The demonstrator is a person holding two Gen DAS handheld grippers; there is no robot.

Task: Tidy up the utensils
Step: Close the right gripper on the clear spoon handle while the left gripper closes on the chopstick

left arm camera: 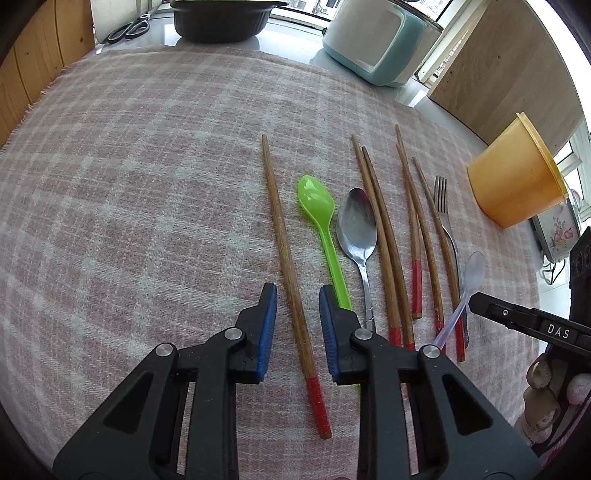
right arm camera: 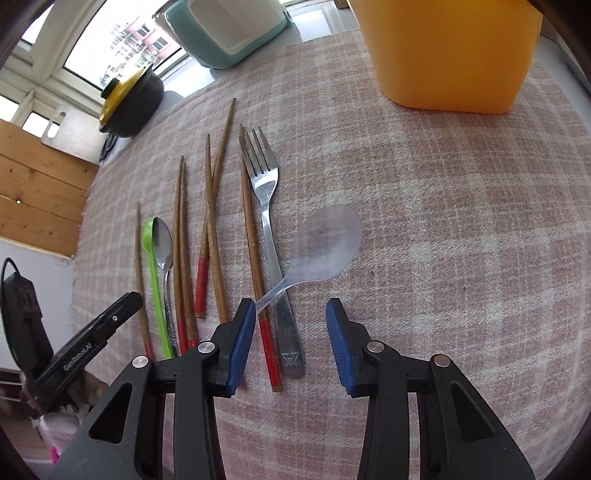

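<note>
- Utensils: chopsticks (left arm camera: pixel 286 258), green spoon (left arm camera: pixel 317 206), metal spoon (left arm camera: pixel 356 225), fork (right arm camera: pixel 267 206), clear spoon (right arm camera: pixel 325 247) lie loose mid-counter (left arm camera: pixel 147 184).
- Orange container (left arm camera: pixel 513 177), far right corner: contents unseen.
- Left tongs (left arm camera: pixel 297 325) spread astride one chopstick; right tongs (right arm camera: pixel 291 339) spread, empty.
- Sorting apparently barely begun.

Utensils lie in a row on the cloth (left arm camera: pixel 129 184), handles toward the cameras. Left to right in the left wrist view: lone chopstick (left arm camera: pixel 286 258), plastic spoon (left arm camera: pixel 323 229), metal spoon (left arm camera: pixel 357 229), chopstick pair (left arm camera: pixel 384 240), crossed chopstick pair (left arm camera: pixel 415 221), another chopstick (left arm camera: pixel 437 236) against the fork (left arm camera: pixel 443 210), clear spoon (right arm camera: pixel 327 247) with its handle crossing the fork's handle. Tub (right arm camera: pixel 448 51) stands behind and right of the row. Toaster (left arm camera: pixel 376 40) and pot (left arm camera: pixel 221 18) sit behind the cloth; scissors (left arm camera: pixel 129 27) left of the pot.
</note>
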